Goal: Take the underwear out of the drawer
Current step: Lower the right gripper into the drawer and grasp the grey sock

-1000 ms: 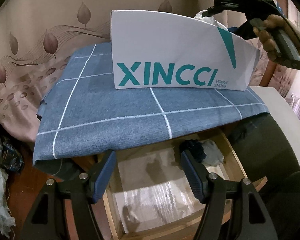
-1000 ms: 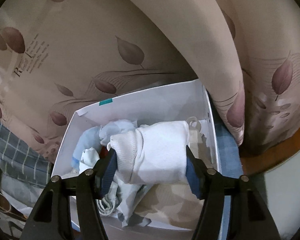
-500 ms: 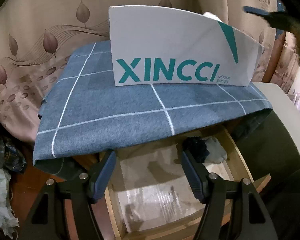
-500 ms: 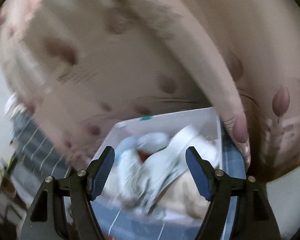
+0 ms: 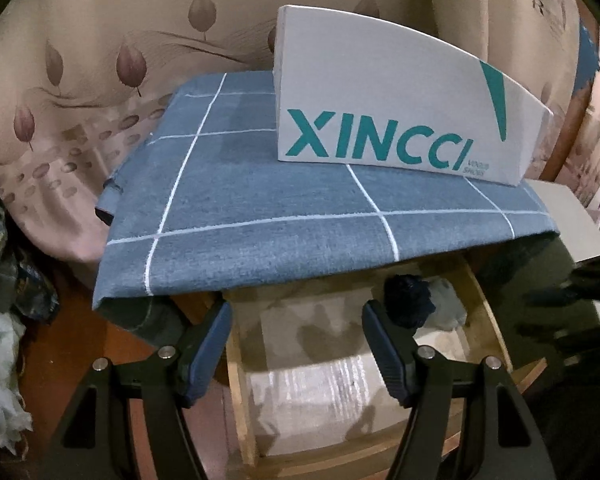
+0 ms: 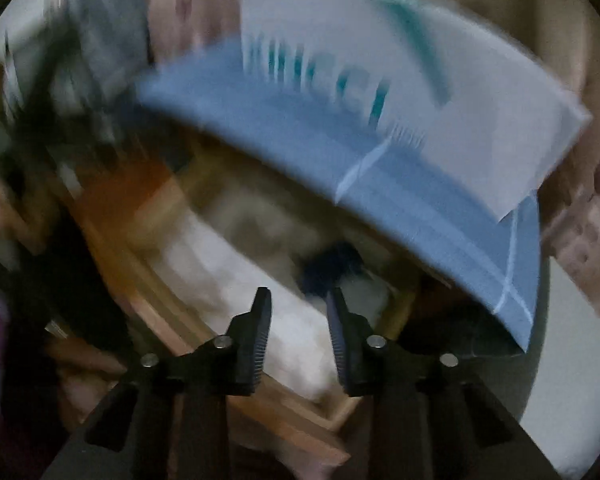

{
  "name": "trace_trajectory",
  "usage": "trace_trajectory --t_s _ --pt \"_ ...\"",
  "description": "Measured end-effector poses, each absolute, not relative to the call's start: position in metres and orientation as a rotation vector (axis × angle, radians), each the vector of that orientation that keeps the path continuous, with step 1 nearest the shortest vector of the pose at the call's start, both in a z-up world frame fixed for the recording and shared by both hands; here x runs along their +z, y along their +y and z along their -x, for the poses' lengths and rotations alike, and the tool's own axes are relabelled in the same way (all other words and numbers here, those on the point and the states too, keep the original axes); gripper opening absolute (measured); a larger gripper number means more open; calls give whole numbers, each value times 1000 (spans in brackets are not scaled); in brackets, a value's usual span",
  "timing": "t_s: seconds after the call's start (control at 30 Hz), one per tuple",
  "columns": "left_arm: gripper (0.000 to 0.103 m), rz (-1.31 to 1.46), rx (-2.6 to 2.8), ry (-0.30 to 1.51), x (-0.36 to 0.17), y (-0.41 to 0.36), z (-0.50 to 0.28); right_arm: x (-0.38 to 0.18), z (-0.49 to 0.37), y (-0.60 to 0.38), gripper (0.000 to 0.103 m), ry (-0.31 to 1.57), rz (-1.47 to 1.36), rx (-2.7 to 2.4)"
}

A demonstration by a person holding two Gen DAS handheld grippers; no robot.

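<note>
While I hold both tools over the open drawer, this is where the job stands.

Drawer: the wooden drawer (image 5: 488,300) is pulled out under the blue checked cloth (image 5: 284,200) that covers the counter; its pale lining shows bare over most of the near and left part.

Underwear left: 2 bunched pieces sit in the far right corner, a dark navy one (image 5: 408,300) and a pale grey-white one (image 5: 446,306), touching each other. I cannot tell whether more lies under the cloth edge.

Shoebox: the white shoebox (image 5: 400,112) stands on the cloth at the far right; from these views I cannot see inside it.

Left gripper: my left gripper (image 5: 296,344) hovers above the drawer, jaws wide and nothing between them, the navy piece just beyond its right finger.

Right gripper: my right gripper (image 6: 298,336) points down at the same corner through heavy blur; its jaws are closing, narrow now, with nothing between them, and the navy piece (image 6: 332,266) lies just past the tips.

Done, as I judge it: drawer open and largely cleared.

Left to do: reach the far right corner, take the navy piece, then the pale one, and lift them out.
</note>
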State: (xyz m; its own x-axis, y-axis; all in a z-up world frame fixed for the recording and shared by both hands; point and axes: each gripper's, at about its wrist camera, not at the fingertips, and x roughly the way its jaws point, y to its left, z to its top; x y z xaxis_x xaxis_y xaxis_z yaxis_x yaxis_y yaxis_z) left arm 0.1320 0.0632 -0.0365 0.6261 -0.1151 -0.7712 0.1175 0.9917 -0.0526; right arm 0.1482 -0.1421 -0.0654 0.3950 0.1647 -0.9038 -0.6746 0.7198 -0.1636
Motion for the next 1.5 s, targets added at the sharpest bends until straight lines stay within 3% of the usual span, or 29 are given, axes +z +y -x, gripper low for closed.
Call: trace_trajectory --t_s 0.23,0.43,0.7,0.73,0.83,0.9,1.0,1.07,1.3,1.37,1.43,1.5 --pt "69 -45 -138 911 -43 56 -131 -170 -154 -98 21 949 1189 437" --pt "69 -41 -160 939 -48 52 -132 -239 -166 -98 20 735 1630 251" --pt "69 -50 -192 980 -57 44 -136 -252 -200 -92 20 618 1700 173" --pt "69 -53 -193 983 -58 44 -136 -256 -201 -92 7 583 1738 170" --pt "69 -63 -200 997 -61 40 -138 -275 -208 -96 19 624 1798 178" --pt "69 -64 -206 1004 -63 39 -139 -280 -215 -96 21 654 1800 175" --pt "69 -65 -212 1017 -66 38 -141 -278 -217 -87 18 716 1761 246" --pt "69 -61 -218 1031 -69 37 -141 -276 -208 -77 9 742 1734 327" --pt "69 -58 -202 1046 -71 44 -140 -247 -149 -19 9 695 1614 617" --pt "69 -54 -192 1047 -71 47 -140 -231 -138 -6 27 657 1592 634" --pt "69 -47 -182 1050 -71 53 -139 -216 -136 -2 31 677 1557 635" --pt "69 -42 -176 1054 -71 56 -139 -205 -133 -12 44 675 1544 580"
